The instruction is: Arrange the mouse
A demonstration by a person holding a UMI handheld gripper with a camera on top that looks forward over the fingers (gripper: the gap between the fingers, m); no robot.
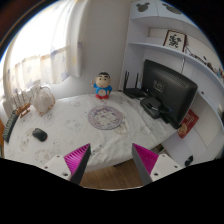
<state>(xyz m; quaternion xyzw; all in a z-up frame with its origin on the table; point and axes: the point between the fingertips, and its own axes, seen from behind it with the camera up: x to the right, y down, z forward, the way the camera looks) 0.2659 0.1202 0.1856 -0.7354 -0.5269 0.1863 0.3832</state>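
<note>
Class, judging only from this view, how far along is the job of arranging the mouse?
Nothing looks done yet. The mouse lies on the white table, well beyond the fingers and off to one side. The gripper is open and holds nothing. Left: reach the mouse, grasp it and place it.

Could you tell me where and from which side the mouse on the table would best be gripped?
Probably across its two long sides, coming down from above. The mouse is a small, low, dark thing lying flat on the white table, well beyond the gripper and off to its left, with bare table around it. The jaws are open, so they could straddle its narrow width. Its exact heading is too small to tell.
</note>
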